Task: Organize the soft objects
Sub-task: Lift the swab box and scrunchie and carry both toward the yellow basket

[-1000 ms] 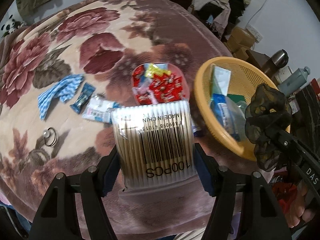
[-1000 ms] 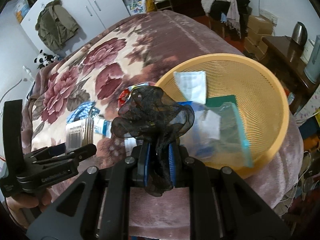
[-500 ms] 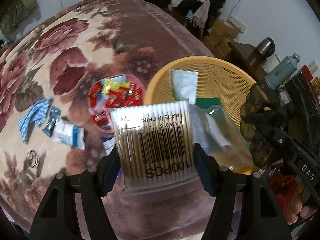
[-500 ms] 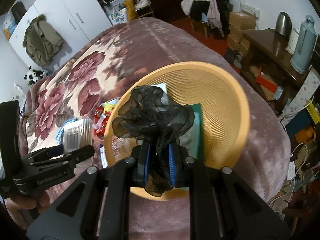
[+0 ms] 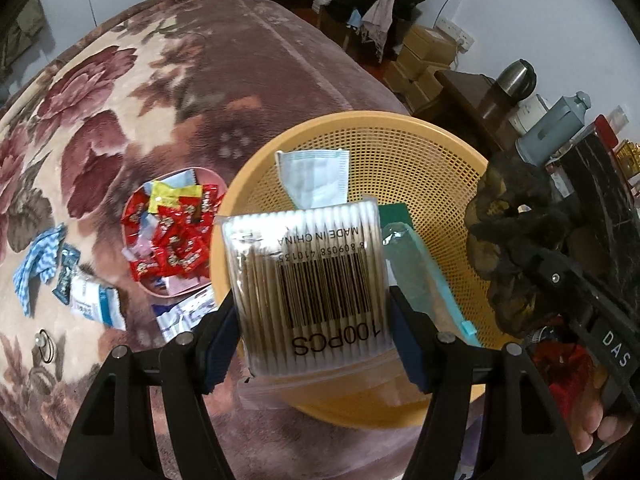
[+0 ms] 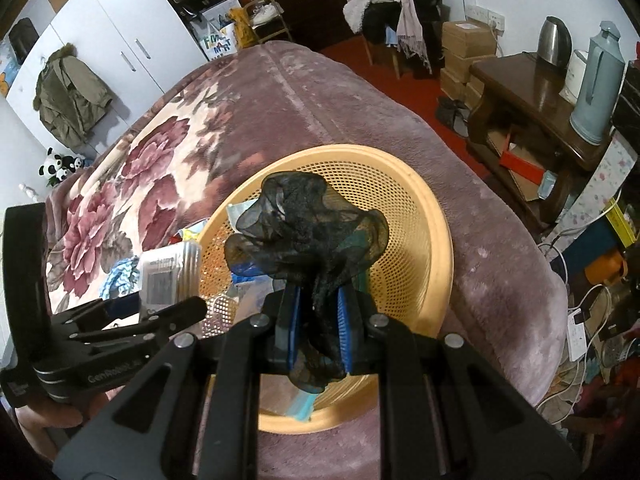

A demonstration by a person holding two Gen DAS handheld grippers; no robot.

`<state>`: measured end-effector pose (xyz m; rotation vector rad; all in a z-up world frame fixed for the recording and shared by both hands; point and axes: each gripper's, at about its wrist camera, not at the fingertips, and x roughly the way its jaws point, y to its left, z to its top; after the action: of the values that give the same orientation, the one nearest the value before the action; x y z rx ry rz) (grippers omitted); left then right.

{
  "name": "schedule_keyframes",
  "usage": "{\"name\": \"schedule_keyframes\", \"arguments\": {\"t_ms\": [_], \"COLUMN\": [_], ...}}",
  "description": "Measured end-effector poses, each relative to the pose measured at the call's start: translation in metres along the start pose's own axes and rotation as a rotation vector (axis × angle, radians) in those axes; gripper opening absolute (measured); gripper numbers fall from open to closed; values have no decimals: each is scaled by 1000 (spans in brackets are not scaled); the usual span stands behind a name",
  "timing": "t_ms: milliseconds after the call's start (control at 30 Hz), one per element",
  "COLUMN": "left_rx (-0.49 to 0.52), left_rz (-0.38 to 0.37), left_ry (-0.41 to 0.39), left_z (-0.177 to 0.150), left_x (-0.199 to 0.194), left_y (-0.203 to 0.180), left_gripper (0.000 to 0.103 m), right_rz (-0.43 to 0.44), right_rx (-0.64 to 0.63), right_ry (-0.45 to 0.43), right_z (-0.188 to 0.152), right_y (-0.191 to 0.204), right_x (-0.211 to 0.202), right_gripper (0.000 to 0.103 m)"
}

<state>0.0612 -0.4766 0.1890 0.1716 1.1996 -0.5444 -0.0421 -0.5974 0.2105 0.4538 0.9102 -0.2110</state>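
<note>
My left gripper (image 5: 310, 326) is shut on a clear pack of cotton swabs (image 5: 308, 284) with a barcode, held over the near left rim of the orange mesh basket (image 5: 420, 168). My right gripper (image 6: 318, 320) is shut on a black sheer scrunchie (image 6: 308, 224), above the same basket (image 6: 420, 236). In the left wrist view the scrunchie (image 5: 508, 216) and right gripper hang at the basket's right side. Inside the basket lie a pale face mask (image 5: 314, 178), a green flat item (image 5: 394, 216) and a clear zip bag (image 5: 424, 280).
A pink dish of red candy packets (image 5: 172, 236) sits left of the basket on the floral blanket (image 5: 100, 120). Further left lie a blue striped cloth (image 5: 38, 258), small sachets (image 5: 94, 300) and a ring (image 5: 44, 340). A dark wooden table with a kettle and flask (image 6: 592, 80) stands right of the bed.
Both grippers moved right across the bed, from over the candy dish and basket edge to over the basket. Each keeps its hold; the basket now fills the middle of both views.
</note>
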Motion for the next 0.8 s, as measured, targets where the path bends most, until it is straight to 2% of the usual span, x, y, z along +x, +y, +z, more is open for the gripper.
{"name": "schedule_keyframes", "arguments": {"t_ms": [800], "left_rx": [6], "left_rz": [-59], "left_ry": [62], "left_z": [33], "left_x": [47], "left_y": [-23], "left_gripper": [70], "right_rz": [-18], "right_rx": [0], "right_ry": [37], "right_z": [25], "right_y": [-22], "right_x": [21], "right_gripper": [16]}}
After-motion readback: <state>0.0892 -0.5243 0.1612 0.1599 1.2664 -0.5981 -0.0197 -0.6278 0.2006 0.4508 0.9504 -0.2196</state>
